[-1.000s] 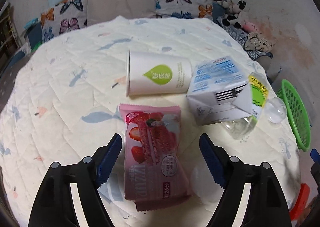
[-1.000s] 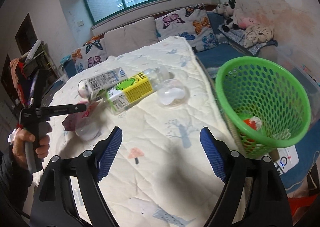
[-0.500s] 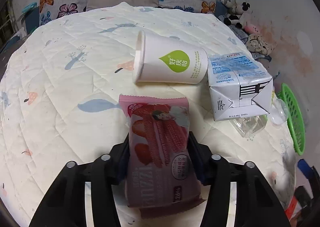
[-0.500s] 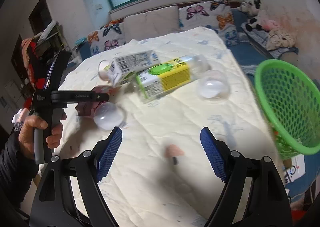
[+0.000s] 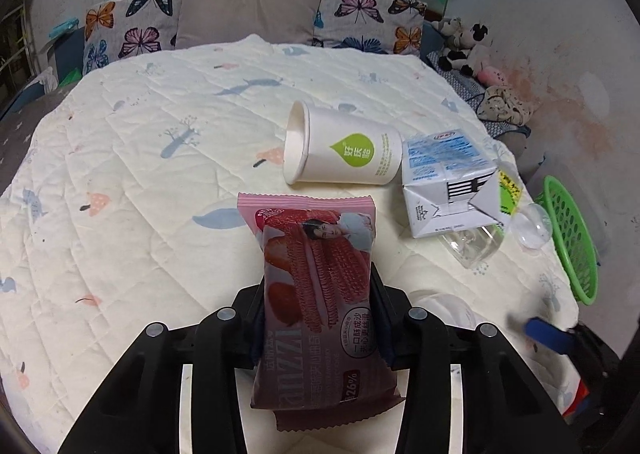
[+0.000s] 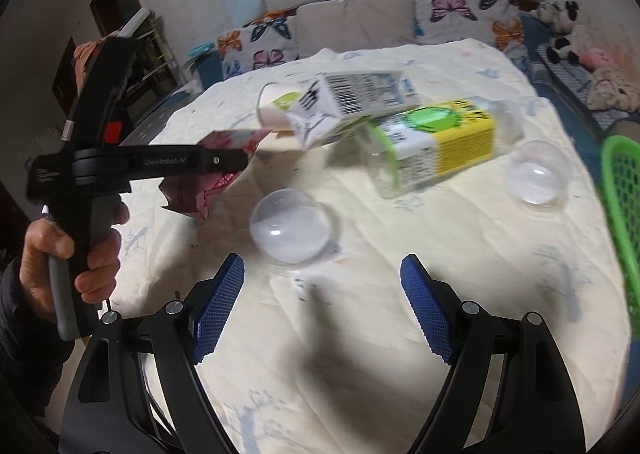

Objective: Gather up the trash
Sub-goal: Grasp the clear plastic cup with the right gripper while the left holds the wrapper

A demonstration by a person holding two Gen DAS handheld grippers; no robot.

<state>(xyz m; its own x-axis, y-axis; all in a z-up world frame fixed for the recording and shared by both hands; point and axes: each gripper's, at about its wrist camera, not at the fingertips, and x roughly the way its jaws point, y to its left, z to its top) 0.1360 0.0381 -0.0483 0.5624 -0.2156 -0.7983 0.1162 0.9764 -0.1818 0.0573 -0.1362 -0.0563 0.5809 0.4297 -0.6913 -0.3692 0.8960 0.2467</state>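
The left hand-held gripper (image 5: 318,318) is clenched on a pink strawberry wafer packet (image 5: 320,278), its jaws having just been closing onto the packet's sides; in the right wrist view the packet is seen lifted off the quilted surface (image 5: 140,182). Beyond it, a white paper cup (image 5: 340,150) lies on its side, touching a blue-and-white milk carton (image 5: 444,182), which rests partly on a clear plastic bottle (image 6: 436,142) with a yellow-green label. The right hand-held gripper (image 6: 322,310) is held spread wide with nothing between its jaws, just short of a clear plastic dome lid (image 6: 292,230). A second dome lid (image 6: 538,172) lies near the green basket (image 5: 572,246) at the surface's edge.
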